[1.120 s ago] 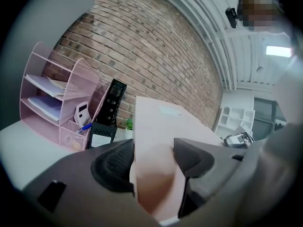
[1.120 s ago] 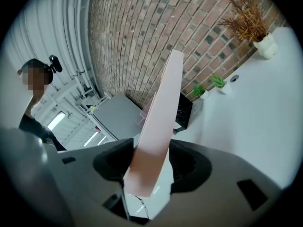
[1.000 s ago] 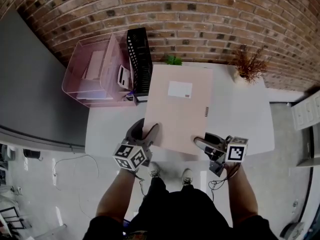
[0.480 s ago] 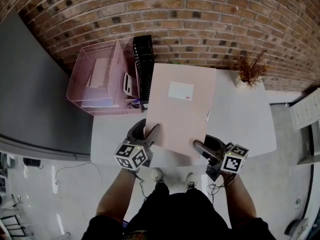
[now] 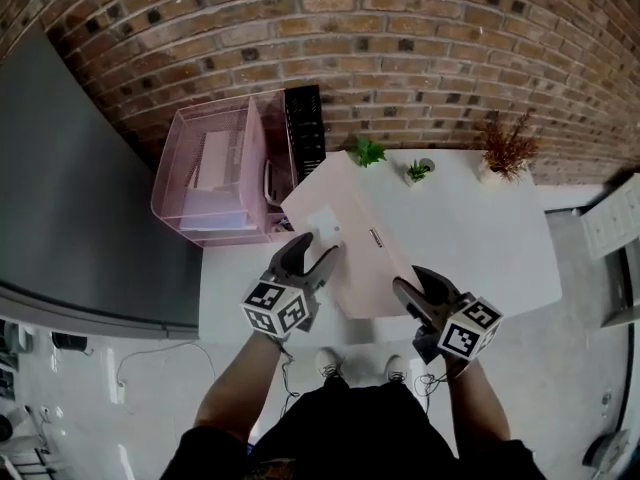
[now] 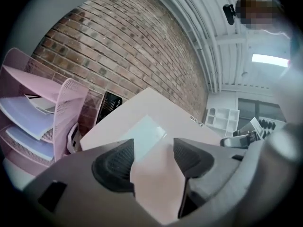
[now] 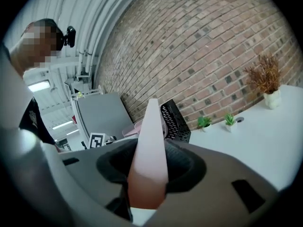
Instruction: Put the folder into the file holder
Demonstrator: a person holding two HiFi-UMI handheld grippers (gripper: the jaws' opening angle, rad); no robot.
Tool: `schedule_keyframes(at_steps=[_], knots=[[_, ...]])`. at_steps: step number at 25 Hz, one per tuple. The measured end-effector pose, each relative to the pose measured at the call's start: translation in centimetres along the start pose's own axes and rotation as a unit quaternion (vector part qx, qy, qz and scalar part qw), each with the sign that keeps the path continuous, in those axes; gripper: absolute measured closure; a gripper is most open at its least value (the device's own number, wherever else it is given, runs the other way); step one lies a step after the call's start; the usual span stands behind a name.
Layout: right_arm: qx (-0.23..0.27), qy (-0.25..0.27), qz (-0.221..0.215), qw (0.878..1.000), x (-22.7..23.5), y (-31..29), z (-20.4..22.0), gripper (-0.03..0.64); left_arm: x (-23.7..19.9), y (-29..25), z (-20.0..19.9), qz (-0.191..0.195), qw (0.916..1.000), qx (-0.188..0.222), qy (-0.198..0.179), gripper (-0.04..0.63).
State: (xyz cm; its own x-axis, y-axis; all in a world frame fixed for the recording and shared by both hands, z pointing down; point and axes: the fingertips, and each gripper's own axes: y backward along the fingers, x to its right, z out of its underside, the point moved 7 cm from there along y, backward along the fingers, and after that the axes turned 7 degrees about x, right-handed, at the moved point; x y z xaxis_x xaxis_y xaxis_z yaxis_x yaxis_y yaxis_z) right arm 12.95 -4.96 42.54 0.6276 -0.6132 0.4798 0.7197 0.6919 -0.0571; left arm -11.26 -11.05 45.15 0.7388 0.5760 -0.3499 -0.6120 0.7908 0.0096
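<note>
The pink folder (image 5: 355,268) is up in the air over the near left part of the white table (image 5: 490,238). It is tipped, and one corner points toward the black file holder (image 5: 305,133). The folder is not in the file holder yet. The two are near but apart.

The left claw (image 5: 314,252) is clenched on the near left edge of the folder. In the left gripper view the pink cover fills the gap from one pad to the other. A white label (image 6: 142,134) sits on the cover just past the pads.

The right claw (image 5: 408,280) is grasping the near right edge. Its jaws have just been closing. The folder stands between them, thin and edge-on, with a pad snug on each side.

The file holder stands at the far left of the table by the brick wall (image 5: 420,48). A pink rack (image 5: 215,168) with paper in it is just beside it. A green plant (image 5: 368,151), a tiny plant (image 5: 417,171) and a dry brown plant (image 5: 508,146) stand along the far edge.
</note>
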Motion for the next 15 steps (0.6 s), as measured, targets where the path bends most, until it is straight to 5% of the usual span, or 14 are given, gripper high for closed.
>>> schedule_keyframes(at_steps=[7, 15], knots=[[-0.03, 0.063, 0.009, 0.998, -2.6, -1.8, 0.9, 0.44, -0.4, 0.8, -0.2, 0.021, 0.9998, -0.002, 0.002, 0.332], [-0.021, 0.087, 0.009, 0.996, -3.3, -2.1, -0.4, 0.44, -3.7, 4.3, 3.9, -0.045, 0.9948, -0.042, 0.081, 0.331]])
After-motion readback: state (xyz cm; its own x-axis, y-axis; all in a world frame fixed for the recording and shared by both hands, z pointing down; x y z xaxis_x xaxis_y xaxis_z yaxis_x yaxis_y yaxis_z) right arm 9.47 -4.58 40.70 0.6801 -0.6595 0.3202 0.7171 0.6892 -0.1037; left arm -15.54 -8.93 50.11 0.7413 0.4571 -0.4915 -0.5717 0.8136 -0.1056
